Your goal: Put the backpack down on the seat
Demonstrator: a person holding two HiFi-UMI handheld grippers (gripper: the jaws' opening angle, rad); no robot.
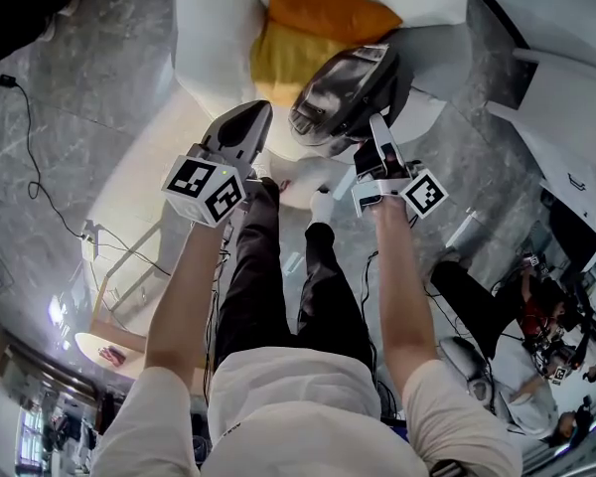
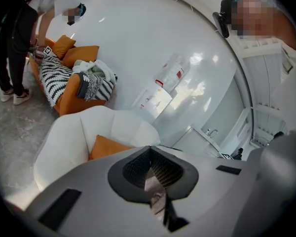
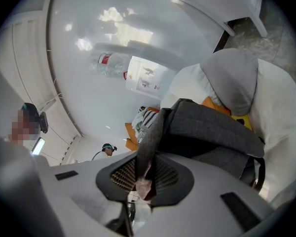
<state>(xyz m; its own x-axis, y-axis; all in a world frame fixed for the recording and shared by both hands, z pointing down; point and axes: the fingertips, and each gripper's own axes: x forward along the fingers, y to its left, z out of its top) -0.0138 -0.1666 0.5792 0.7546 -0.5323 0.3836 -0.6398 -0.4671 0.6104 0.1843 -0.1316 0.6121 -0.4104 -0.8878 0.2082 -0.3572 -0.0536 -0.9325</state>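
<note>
The grey and black backpack point(image 1: 343, 92) hangs in the air just in front of the white armchair point(image 1: 209, 28), above the front edge of its seat. My right gripper point(image 1: 375, 119) is shut on the backpack's grey top strap point(image 3: 148, 137), which runs down between the pads point(image 3: 126, 174). In the right gripper view the backpack's body point(image 3: 212, 127) fills the middle. My left gripper point(image 1: 256, 115) is beside the backpack on its left, apart from it, its jaws shut with nothing in them point(image 2: 155, 181). An orange cushion point(image 1: 328, 8) and a yellow cushion point(image 1: 278, 58) lie on the seat.
The armchair point(image 2: 69, 142) stands against a curved white wall point(image 2: 163, 43). An orange sofa point(image 2: 74, 95) with striped throws stands far left, a person point(image 2: 15, 48) next to it. A seated person point(image 1: 517, 336) is at the right. A cable point(image 1: 30, 167) crosses the marble floor.
</note>
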